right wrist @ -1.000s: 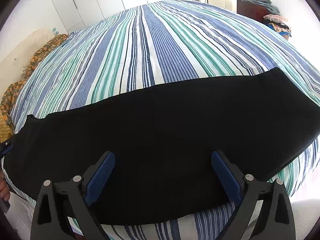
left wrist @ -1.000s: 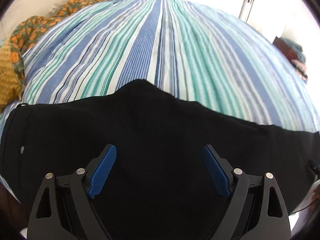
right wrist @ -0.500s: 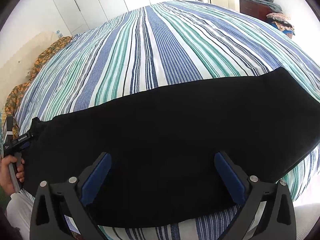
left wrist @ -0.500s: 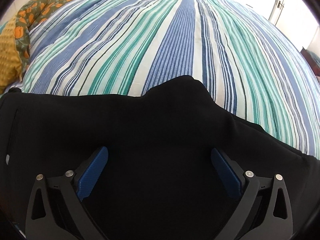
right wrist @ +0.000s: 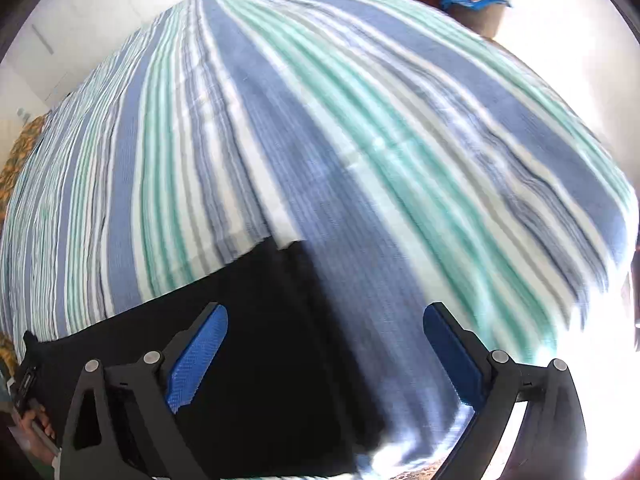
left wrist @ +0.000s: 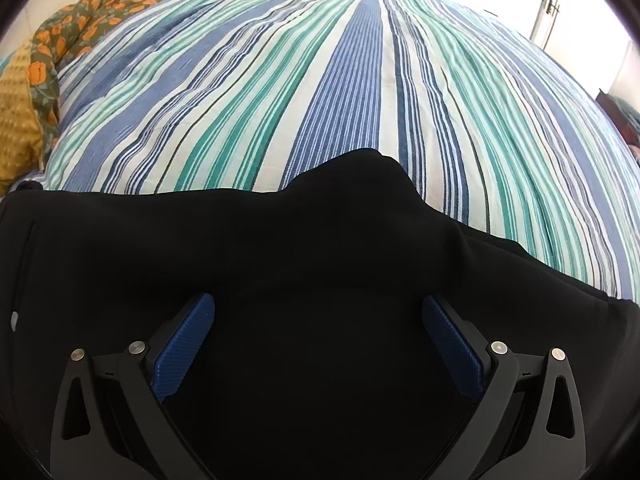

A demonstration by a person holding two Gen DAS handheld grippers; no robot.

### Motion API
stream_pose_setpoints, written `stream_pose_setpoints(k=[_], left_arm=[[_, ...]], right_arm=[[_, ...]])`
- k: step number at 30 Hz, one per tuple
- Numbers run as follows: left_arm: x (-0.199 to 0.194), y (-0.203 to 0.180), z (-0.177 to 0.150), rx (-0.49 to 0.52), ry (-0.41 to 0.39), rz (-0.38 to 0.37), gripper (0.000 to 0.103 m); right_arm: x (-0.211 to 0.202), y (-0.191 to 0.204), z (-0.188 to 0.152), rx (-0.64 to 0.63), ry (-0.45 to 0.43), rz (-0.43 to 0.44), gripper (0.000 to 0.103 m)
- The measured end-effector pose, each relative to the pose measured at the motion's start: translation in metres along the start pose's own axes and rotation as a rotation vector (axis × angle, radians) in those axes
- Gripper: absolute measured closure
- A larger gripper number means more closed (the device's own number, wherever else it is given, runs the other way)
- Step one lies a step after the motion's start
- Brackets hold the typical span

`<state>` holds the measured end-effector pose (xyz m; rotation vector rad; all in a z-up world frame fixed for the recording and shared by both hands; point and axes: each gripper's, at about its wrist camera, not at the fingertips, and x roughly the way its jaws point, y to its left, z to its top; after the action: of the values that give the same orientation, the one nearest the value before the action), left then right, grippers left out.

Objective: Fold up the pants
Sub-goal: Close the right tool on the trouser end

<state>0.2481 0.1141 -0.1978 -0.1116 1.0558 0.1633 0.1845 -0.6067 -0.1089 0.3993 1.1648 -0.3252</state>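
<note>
Pants: my black pants (left wrist: 304,280) lie flat as one long band across the near edge of the striped bedspread (left wrist: 360,100), legs seemingly stacked one on the other, with a hump at the far edge.
Done so far: I judge the lengthwise fold made, since only a single leg's width shows.
Left to do: bringing the ends together crosswise; no such fold shows yet.
Leg end: in my right view the pants (right wrist: 256,340) stop at a square edge, bedspread beyond.
Left claw: my left gripper (left wrist: 318,344) is spread fully wide above the cloth, pads (left wrist: 184,352) bare, pinching nothing.
Right claw: my right gripper (right wrist: 324,356) is spread wide too, straddling the leg end, nothing held; the view is blurred.
</note>
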Motion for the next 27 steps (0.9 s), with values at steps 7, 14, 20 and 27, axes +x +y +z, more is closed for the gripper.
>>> stream_pose_setpoints(k=[7,14,20,27], left_arm=[[-0.001,0.0,-0.003,0.004,-0.01,0.004,0.001],[-0.002,-0.001,-0.003,0.004,-0.01,0.005,0.001],[-0.002,-0.001,-0.003,0.004,-0.011,0.002,0.001],[-0.002,-0.002,-0.004,0.007,-0.024,0.001,0.001]], right_arm=[[-0.035,-0.074,-0.046,0.304,-0.083,0.442,0.005],[-0.018,-0.061,-0.072,0.397,-0.016,0.653,0.005],[0.013,-0.058,-0.059,0.427,0.082,0.749,0.005],[0.022,-0.033,-0.05,0.366,0.142,0.812,0.007]])
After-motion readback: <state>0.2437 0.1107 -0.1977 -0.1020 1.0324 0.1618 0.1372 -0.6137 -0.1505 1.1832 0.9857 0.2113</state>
